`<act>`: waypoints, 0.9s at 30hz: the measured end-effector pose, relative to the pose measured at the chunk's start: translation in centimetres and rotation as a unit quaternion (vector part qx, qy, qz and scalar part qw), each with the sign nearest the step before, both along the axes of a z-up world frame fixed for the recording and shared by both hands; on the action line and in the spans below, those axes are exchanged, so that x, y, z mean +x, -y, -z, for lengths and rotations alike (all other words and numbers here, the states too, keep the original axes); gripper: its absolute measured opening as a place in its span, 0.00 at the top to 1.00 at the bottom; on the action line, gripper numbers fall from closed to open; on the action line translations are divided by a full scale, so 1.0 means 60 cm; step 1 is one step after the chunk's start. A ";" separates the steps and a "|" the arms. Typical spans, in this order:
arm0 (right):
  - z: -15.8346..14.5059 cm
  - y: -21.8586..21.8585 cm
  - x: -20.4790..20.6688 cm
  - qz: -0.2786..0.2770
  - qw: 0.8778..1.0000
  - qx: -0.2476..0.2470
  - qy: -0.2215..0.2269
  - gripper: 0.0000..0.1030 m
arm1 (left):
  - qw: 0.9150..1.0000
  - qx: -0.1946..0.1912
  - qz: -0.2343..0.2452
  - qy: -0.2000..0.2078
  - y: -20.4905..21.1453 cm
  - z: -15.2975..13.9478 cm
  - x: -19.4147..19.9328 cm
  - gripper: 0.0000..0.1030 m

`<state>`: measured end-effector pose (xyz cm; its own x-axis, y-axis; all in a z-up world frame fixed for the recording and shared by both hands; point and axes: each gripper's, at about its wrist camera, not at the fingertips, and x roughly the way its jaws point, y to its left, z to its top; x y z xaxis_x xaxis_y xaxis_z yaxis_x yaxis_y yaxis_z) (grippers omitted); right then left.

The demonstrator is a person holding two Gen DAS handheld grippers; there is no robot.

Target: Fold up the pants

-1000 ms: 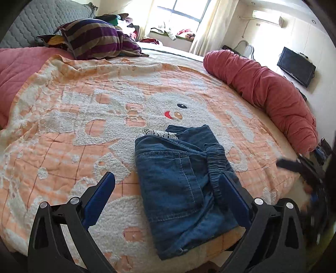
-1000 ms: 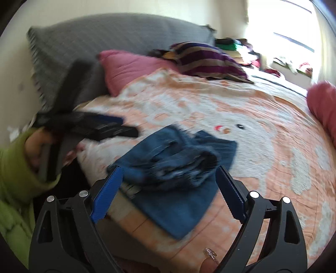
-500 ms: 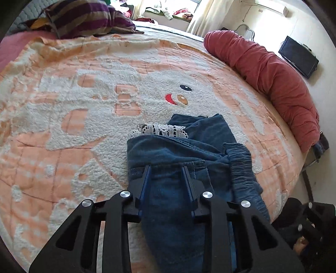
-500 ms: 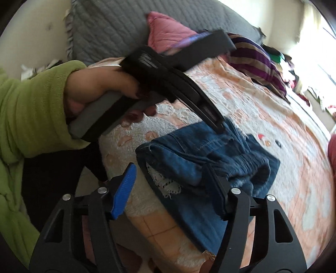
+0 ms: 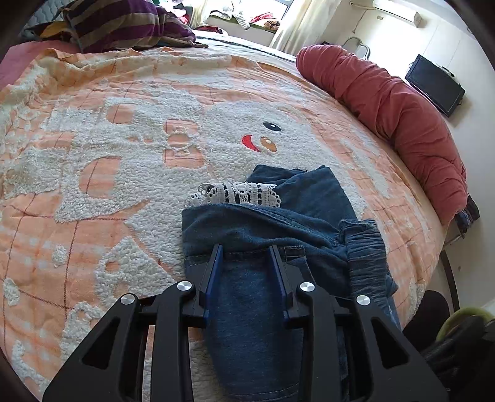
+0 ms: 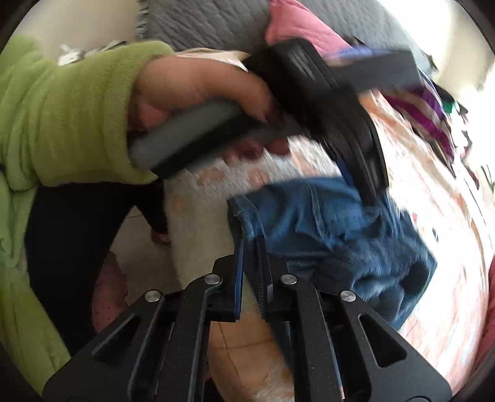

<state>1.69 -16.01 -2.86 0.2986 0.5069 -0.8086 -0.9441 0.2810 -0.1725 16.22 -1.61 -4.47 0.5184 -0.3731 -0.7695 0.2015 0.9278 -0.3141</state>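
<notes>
Folded blue denim pants (image 5: 309, 198) with a white lace trim (image 5: 235, 193) lie near the front edge of the bed. My left gripper (image 5: 246, 252) is shut on a thick fold of the denim, which bulges between its blue pads. In the right wrist view the pants (image 6: 324, 222) look blurred. There my right gripper (image 6: 250, 247) is shut on the near corner edge of the cloth. A hand in a green sleeve (image 6: 62, 108) holds the left gripper (image 6: 365, 185), which points down onto the far side of the pants.
An orange and white fleece blanket (image 5: 123, 154) covers the bed. A red bolster (image 5: 402, 123) runs along its right side, and a striped pillow (image 5: 123, 24) lies at the head. The bed's edge (image 6: 198, 235) drops to the floor beside my right gripper.
Both grippers came down onto the pants and went from wide open to shut on the denim. The left one closed first. The right one rolled and moved to the near corner.
</notes>
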 end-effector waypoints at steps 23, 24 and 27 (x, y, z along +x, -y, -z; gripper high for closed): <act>-0.075 0.065 0.016 0.077 0.982 0.162 -0.051 0.66 | 0.999 0.007 -0.001 0.051 -0.003 -0.048 -0.038 0.46; -0.080 0.069 0.018 0.080 0.981 0.168 -0.050 0.63 | 0.999 0.007 -0.001 0.053 -0.004 -0.051 -0.039 0.45; -0.099 0.084 0.022 0.101 0.975 0.193 -0.042 0.54 | 0.998 0.013 -0.005 0.064 -0.005 -0.062 -0.047 0.41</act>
